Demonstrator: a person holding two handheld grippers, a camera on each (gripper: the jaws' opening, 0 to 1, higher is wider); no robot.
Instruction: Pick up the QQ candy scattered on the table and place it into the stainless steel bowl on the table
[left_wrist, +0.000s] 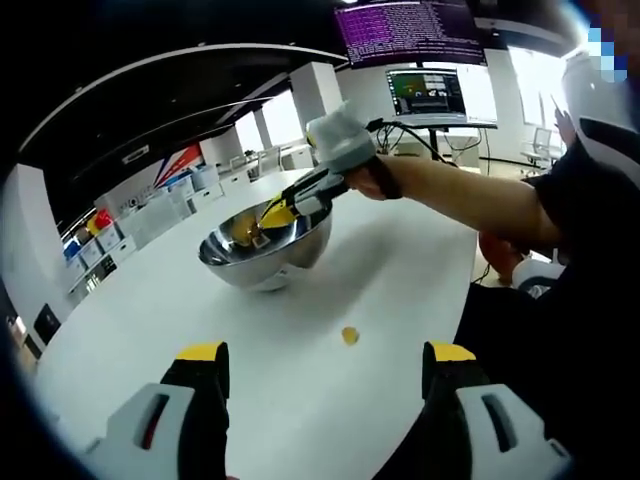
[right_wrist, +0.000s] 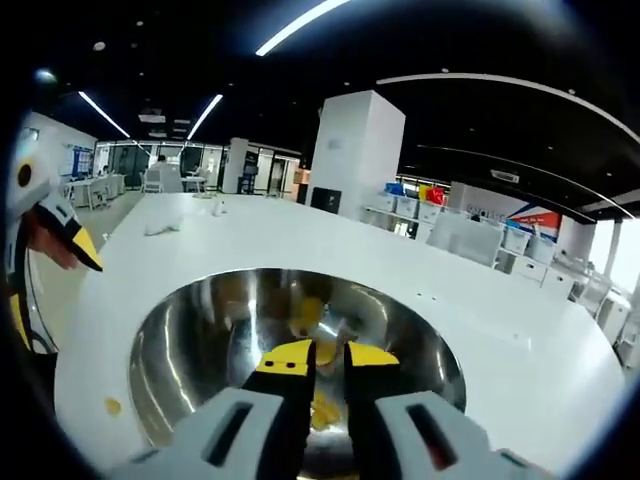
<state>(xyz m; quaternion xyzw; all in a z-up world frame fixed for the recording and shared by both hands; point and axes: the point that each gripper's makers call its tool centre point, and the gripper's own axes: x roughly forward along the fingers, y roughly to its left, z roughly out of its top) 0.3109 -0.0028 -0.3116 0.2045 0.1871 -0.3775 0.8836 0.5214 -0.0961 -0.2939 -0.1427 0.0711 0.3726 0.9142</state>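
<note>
The stainless steel bowl (left_wrist: 265, 250) stands on the white table (left_wrist: 400, 270) with yellow candies inside. In the left gripper view my right gripper (left_wrist: 277, 213), held by a hand, reaches in over the bowl's rim. In the right gripper view my right gripper (right_wrist: 328, 357) hangs over the bowl (right_wrist: 190, 330), jaws nearly together with a yellow candy (right_wrist: 322, 405) between them. More candies (right_wrist: 310, 315) lie in the bowl. My left gripper (left_wrist: 326, 352) is wide open above the table, just short of one loose yellow candy (left_wrist: 349, 336). That candy (right_wrist: 112, 406) lies left of the bowl.
Monitors (left_wrist: 425, 60) hang at the far end of the table. A person's arm and dark sleeve (left_wrist: 560, 210) stretch across the right side. Shelves with coloured bins (left_wrist: 110, 235) line the wall. My left gripper's yellow tip (right_wrist: 85, 250) shows at the left edge.
</note>
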